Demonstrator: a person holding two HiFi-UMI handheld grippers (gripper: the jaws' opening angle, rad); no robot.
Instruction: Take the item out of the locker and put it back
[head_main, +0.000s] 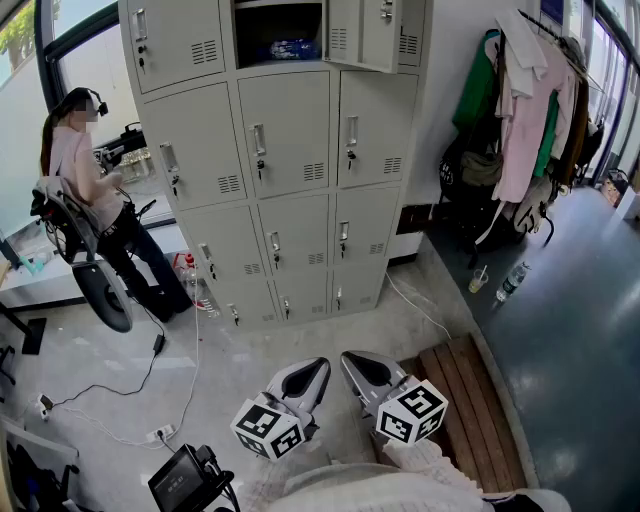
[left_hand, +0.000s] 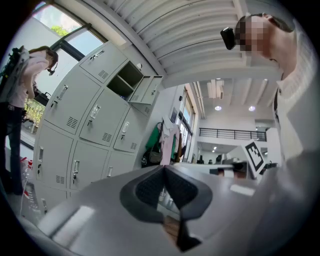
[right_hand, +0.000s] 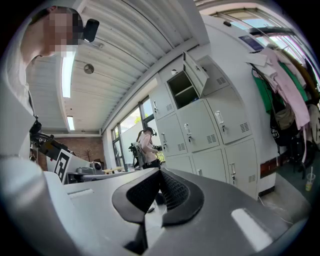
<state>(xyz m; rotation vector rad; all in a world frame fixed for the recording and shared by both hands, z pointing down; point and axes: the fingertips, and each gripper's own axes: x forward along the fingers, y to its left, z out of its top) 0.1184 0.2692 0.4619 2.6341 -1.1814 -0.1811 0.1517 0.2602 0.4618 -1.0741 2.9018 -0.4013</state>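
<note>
A grey bank of lockers (head_main: 280, 170) stands ahead. One top compartment has its door (head_main: 362, 35) swung open, and a blue packet (head_main: 293, 48) lies inside it. The same open compartment (left_hand: 129, 75) shows in the left gripper view and again (right_hand: 181, 89) in the right gripper view. My left gripper (head_main: 318, 372) and right gripper (head_main: 352, 368) are held low and side by side, well short of the lockers. Both are shut with nothing between the jaws. Their dark pads meet in each gripper view (left_hand: 164, 186) (right_hand: 160, 189).
A person (head_main: 90, 190) stands at the left by a window, beside a bench with gear. Clothes (head_main: 530, 110) hang on a rack at the right, with a cup (head_main: 479, 280) and bottle (head_main: 512, 282) on the floor. Cables and a power strip (head_main: 160, 434) lie on the floor at the left.
</note>
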